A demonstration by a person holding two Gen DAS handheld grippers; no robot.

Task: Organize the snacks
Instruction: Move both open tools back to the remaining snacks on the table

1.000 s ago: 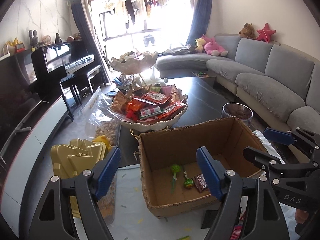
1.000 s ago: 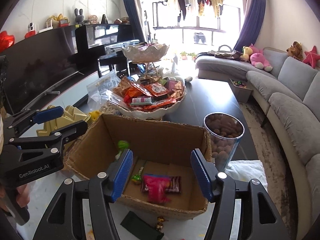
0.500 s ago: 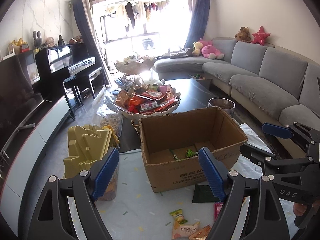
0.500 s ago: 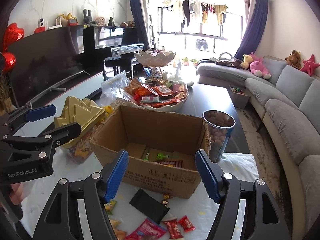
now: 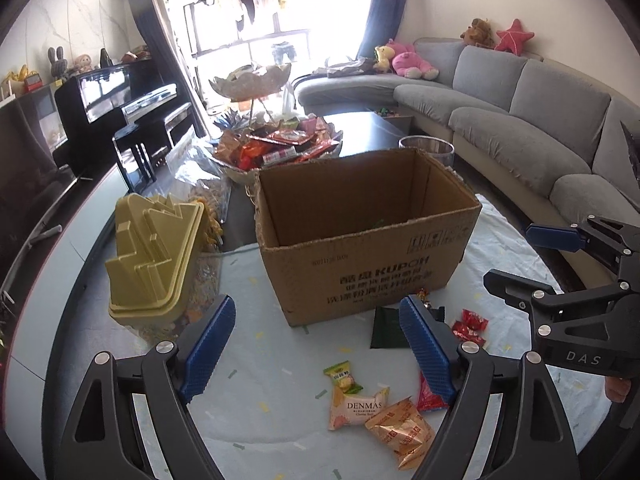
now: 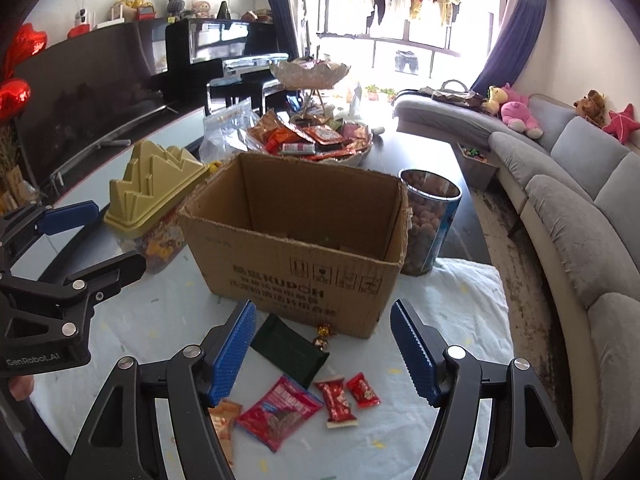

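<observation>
Both claws, left [image 5: 318,342] and right [image 6: 323,348], hung released and empty before the open brown cardboard box [image 6: 298,236]. Wrapped snacks [image 6: 334,398] lay scattered on the counter [image 6: 448,364] in front of that box, so the next move was likely picking one up to drop inside.

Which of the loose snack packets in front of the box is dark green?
The flat dark green packet, lying nearest the cardboard box beside a gold-wrapped candy. The other loose packets are red, orange or pale.
</observation>
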